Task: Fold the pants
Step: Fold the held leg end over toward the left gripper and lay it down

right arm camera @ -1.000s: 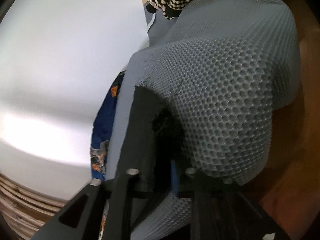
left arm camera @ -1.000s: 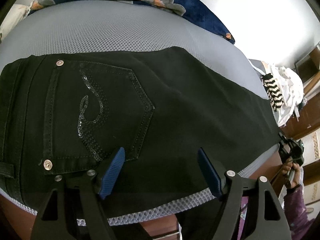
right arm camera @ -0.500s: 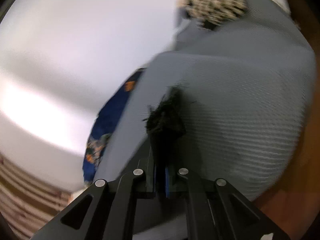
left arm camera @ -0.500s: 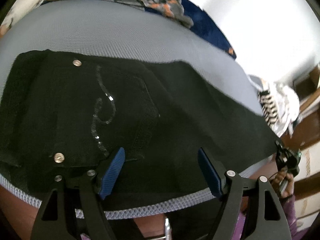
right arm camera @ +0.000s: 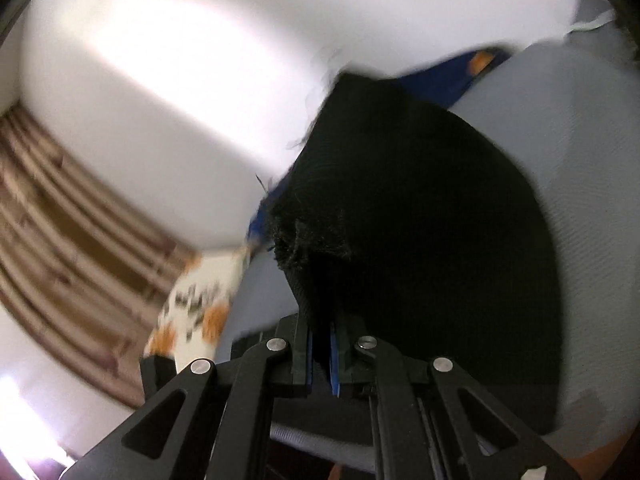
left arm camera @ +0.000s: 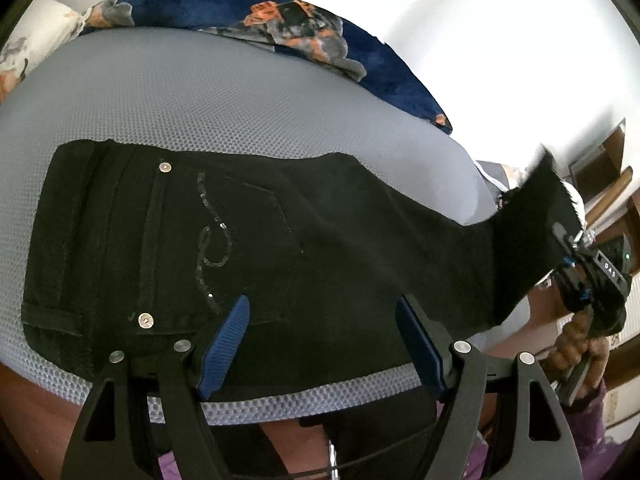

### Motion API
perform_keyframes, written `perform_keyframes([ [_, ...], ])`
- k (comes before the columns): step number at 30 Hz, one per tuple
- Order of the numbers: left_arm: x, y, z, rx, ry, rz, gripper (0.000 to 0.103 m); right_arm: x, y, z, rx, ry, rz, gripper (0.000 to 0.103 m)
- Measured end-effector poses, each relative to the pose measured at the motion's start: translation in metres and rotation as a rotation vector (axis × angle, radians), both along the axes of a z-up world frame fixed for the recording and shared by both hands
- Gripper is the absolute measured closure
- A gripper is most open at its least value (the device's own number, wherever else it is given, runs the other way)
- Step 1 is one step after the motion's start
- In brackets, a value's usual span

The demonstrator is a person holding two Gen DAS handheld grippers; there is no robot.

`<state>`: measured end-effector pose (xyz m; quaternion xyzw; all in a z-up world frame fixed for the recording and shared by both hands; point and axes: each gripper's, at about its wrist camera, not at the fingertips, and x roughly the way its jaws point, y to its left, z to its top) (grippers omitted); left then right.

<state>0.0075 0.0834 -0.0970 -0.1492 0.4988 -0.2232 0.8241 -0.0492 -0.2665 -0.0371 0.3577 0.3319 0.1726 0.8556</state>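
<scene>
Black pants [left arm camera: 328, 248] lie on a grey mesh mat [left arm camera: 200, 108], waistband at the left, back pocket with a sequin swirl facing up. My left gripper [left arm camera: 324, 344] is open and empty, hovering over the near edge of the seat area. My right gripper [right arm camera: 320, 344] is shut on the frayed hem of the pant leg [right arm camera: 400, 216] and holds it lifted off the mat; it also shows at the right of the left wrist view [left arm camera: 560, 240], with the leg end raised.
A blue patterned cloth [left arm camera: 304, 28] lies along the far edge of the mat, against a white wall. A striped garment pile and wooden furniture [left arm camera: 608, 184] stand at the far right. The mat's front edge [left arm camera: 320, 396] runs just under my left gripper.
My right gripper has lifted the leg hem off the mat and swung it up and toward the waistband. My left gripper pulled back slightly, staying open.
</scene>
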Motion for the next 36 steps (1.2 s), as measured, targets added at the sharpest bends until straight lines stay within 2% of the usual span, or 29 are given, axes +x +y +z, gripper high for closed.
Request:
perform_keyframes([
  [3,0.003,0.007,-0.004,0.005,0.010,0.008,0.027,0.013,0.047,-0.031,-0.025,0.064,0.093,0.096],
  [7,0.005,0.016,-0.011,0.000,0.033,0.023,0.027,0.016,0.088,-0.069,-0.060,0.147,0.158,0.096],
  [9,0.005,0.018,-0.015,-0.003,0.049,0.024,0.027,0.014,0.102,-0.080,-0.118,0.171,0.173,0.096],
  [12,0.006,0.019,-0.017,-0.009,0.056,0.018,0.027,0.009,0.100,-0.082,-0.125,0.178,0.179,0.096],
  [17,0.008,0.018,-0.019,-0.017,0.061,0.010,0.027,0.013,0.100,-0.066,-0.169,0.144,0.188,0.096],
  [21,0.012,0.013,-0.024,0.001,0.072,-0.010,0.027,0.016,0.119,-0.075,-0.231,0.151,0.235,0.093],
  [23,0.012,0.011,-0.025,0.007,0.075,-0.015,0.027,0.016,0.123,-0.081,-0.231,0.155,0.250,0.091],
  [25,0.012,0.012,-0.026,0.009,0.080,-0.014,0.027,0.016,0.120,-0.086,-0.192,0.158,0.262,0.089],
  [27,0.011,0.013,-0.028,0.011,0.087,-0.012,0.027,0.017,0.113,-0.088,-0.108,0.154,0.276,0.081],
  [30,0.010,0.013,-0.029,0.012,0.093,-0.009,0.027,0.022,0.098,-0.097,0.149,0.185,0.351,0.070],
  [32,0.010,0.012,-0.029,0.016,0.094,-0.010,0.027,0.023,0.090,-0.102,0.276,0.201,0.381,0.066],
  [33,0.011,0.012,-0.029,0.018,0.094,-0.012,0.027,0.022,0.082,-0.104,0.342,0.201,0.367,0.064],
  [36,0.011,0.010,-0.029,0.020,0.093,-0.018,0.027,0.019,0.058,-0.105,0.429,0.175,0.298,0.059],
])
